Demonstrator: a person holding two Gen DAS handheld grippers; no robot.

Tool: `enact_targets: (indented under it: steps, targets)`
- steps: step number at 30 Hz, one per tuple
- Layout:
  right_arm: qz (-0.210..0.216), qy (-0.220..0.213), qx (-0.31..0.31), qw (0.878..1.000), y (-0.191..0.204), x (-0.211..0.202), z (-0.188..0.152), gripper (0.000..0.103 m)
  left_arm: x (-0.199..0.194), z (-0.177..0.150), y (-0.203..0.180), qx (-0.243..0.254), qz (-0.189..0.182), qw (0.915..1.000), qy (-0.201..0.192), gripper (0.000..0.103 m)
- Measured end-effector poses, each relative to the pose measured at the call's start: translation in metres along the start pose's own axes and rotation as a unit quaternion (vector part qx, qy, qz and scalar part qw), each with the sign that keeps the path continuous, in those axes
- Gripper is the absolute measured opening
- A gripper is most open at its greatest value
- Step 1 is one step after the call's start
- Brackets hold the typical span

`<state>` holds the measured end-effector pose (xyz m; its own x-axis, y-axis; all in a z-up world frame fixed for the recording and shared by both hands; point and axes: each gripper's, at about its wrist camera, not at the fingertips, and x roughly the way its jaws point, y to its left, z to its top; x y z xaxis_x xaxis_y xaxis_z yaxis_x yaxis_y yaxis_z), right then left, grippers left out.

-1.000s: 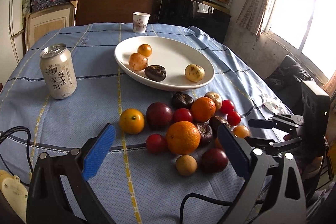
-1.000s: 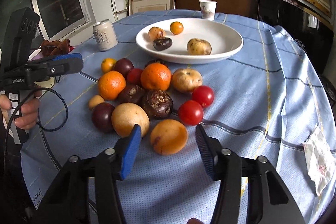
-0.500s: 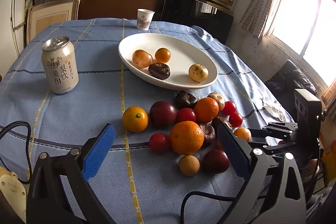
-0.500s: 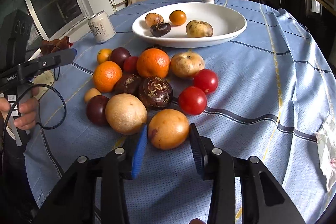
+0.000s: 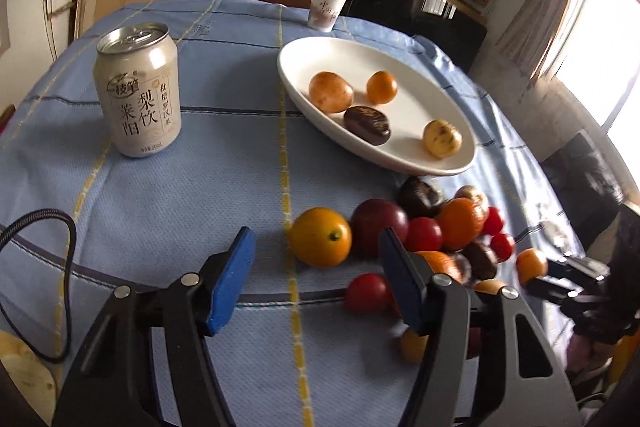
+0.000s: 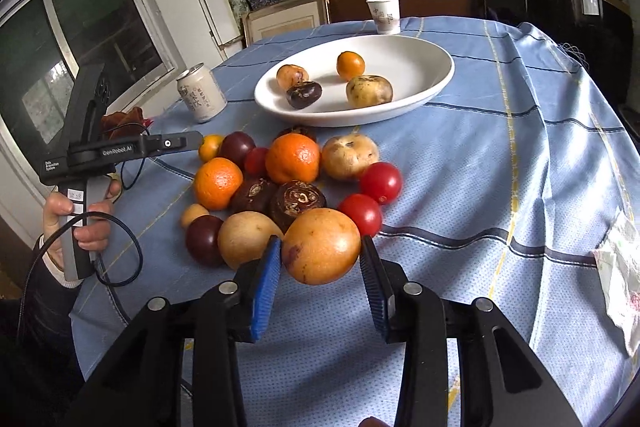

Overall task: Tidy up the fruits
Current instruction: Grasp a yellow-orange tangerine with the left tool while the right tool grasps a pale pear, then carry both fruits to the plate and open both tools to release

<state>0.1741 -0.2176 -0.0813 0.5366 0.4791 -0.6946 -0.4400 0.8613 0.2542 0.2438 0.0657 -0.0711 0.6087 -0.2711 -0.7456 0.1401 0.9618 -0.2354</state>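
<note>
Broadly, the bench (image 6: 500, 155) fills both views under a blue cloth with yellow and dark lines, and the white plate (image 6: 420, 67) on it serves as the landmark. Four fruits lie in the plate: a brownish round one (image 6: 292, 75), a small orange one (image 6: 350, 65), a dark one (image 6: 304, 95) and a pale speckled one (image 6: 369, 91). Beyond the plate, near the far edge of the bench, stands a paper cup (image 6: 384, 15). To the plate's left, well apart from it, a white drink can (image 5: 138, 91) stands upright. On the near side of the plate lies the fruit pile (image 6: 288, 183): oranges, dark plums, red tomatoes, brown water chestnuts and pale round fruits, touching one another.

The right gripper (image 6: 320, 267) sits at the edge of the pile farthest from the plate, its fingers clamped on a yellow-orange round fruit (image 6: 322, 247), blue pads pressed to both sides. The left gripper (image 5: 316, 267) is at the pile's left edge, nearer the can; its fingers are apart and closing, with a small orange (image 5: 320, 242) just ahead of the gap between them and neither pad touching it. A hand (image 6: 80, 219) holds the left gripper's handle.
</note>
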Motion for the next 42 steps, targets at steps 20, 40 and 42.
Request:
enact_targets:
  steps: [20,40,42]
  targets:
    - [-0.003,-0.003,0.000,1.000,-0.001,-0.002,-0.002,0.040,0.037,0.007,-0.014,0.070,0.037,0.9955,0.051,0.036]
    - [0.016,-0.096,0.037,0.995,-0.008,-0.012,0.090,0.040,-0.020,0.073,-0.065,0.119,-0.010,0.9922,-0.035,0.036]
    - [0.012,-0.102,0.039,0.994,-0.012,0.003,0.106,0.040,-0.007,0.090,-0.072,0.116,-0.020,0.9926,-0.030,0.036]
